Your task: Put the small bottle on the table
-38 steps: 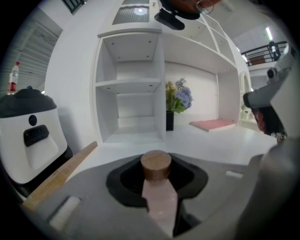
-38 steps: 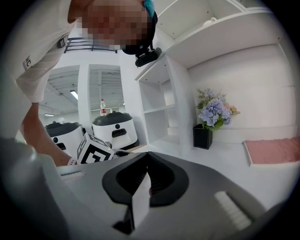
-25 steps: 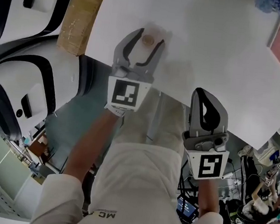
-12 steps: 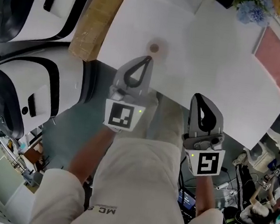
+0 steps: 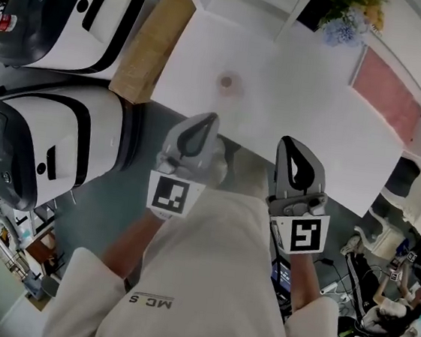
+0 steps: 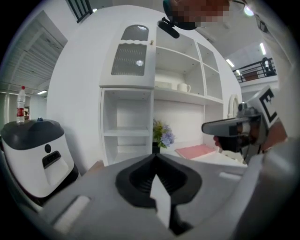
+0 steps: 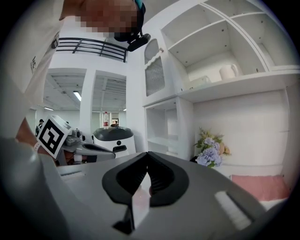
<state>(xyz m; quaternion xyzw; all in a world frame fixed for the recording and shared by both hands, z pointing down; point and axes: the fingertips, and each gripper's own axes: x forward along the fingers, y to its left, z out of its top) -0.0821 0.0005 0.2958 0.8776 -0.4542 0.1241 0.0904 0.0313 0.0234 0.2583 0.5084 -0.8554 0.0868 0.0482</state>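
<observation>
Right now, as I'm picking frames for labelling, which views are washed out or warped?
Head view: the white table glares, leaving the small bottle faint. Left gripper view: fisheye bends the shelf unit; near jaws blur. Right gripper view: same warp, flowers fairly sharp.

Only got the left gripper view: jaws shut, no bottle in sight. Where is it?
Observer: In the head view, the bottle stands on the table, cap up.
Operator: Left gripper touching it?
Observer: No. The left gripper is by the table's near edge, with a clear gap to the bottle.
Operator: Right gripper?
Observer: Its own view shows the right gripper shut, with nothing between its jaws.
</observation>
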